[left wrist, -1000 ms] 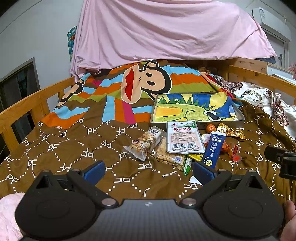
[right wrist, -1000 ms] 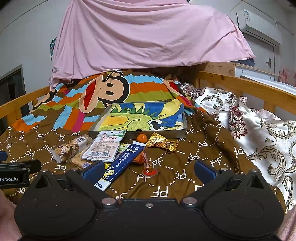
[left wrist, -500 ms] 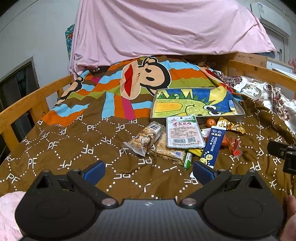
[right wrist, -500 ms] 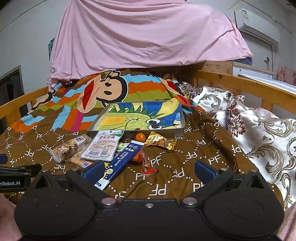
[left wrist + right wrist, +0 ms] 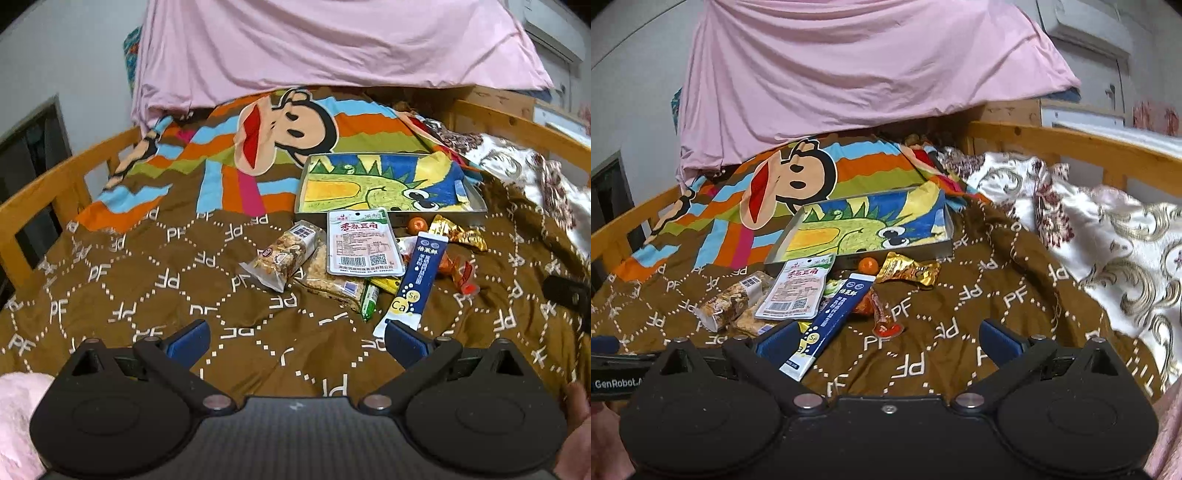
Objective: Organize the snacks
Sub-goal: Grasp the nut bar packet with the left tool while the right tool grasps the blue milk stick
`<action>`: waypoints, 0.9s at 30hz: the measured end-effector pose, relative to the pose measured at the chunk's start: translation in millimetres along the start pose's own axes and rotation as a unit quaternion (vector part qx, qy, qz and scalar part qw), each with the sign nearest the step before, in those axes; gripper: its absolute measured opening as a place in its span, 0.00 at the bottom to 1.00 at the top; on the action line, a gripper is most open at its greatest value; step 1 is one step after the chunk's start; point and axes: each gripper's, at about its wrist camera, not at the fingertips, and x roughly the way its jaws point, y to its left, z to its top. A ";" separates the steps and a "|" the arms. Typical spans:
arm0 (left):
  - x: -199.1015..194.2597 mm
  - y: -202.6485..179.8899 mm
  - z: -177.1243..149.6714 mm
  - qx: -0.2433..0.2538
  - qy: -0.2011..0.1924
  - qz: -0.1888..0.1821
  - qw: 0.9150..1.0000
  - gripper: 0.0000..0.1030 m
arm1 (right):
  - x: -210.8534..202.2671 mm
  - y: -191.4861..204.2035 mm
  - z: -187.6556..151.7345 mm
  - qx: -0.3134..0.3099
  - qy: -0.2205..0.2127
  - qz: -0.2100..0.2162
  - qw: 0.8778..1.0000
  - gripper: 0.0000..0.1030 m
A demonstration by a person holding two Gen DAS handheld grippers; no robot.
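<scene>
Both cameras sit slightly nearer the snack pile than a second ago; snacks unmoved.
Left gripper (image 5: pixel 295 338): jaws spread wide, empty, lower centre of frame over brown quilt (image 5: pixel 140 273).
Right gripper (image 5: pixel 886 338): jaws spread wide, empty; left fingertip just beside blue stick pack (image 5: pixel 836 317).
Snacks, mid-frame on quilt: white pouch (image 5: pixel 364 242), clear nut bar (image 5: pixel 282 254), gold wrapper (image 5: pixel 456 232), orange ball (image 5: pixel 417 224).
Tray (image 5: pixel 388 184): dinosaur print, touching the pile's far edge.

snacks (image 5: pixel 354 262): small packets lying flat in a loose pile on the brown blanket
tray (image 5: pixel 476 211): shallow, just behind the pile
</scene>
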 end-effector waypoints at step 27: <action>157.7 42.5 87.8 0.066 0.092 -0.058 0.992 0.99 | 141.5 39.2 13.8 -0.041 0.126 0.066 0.989 1.00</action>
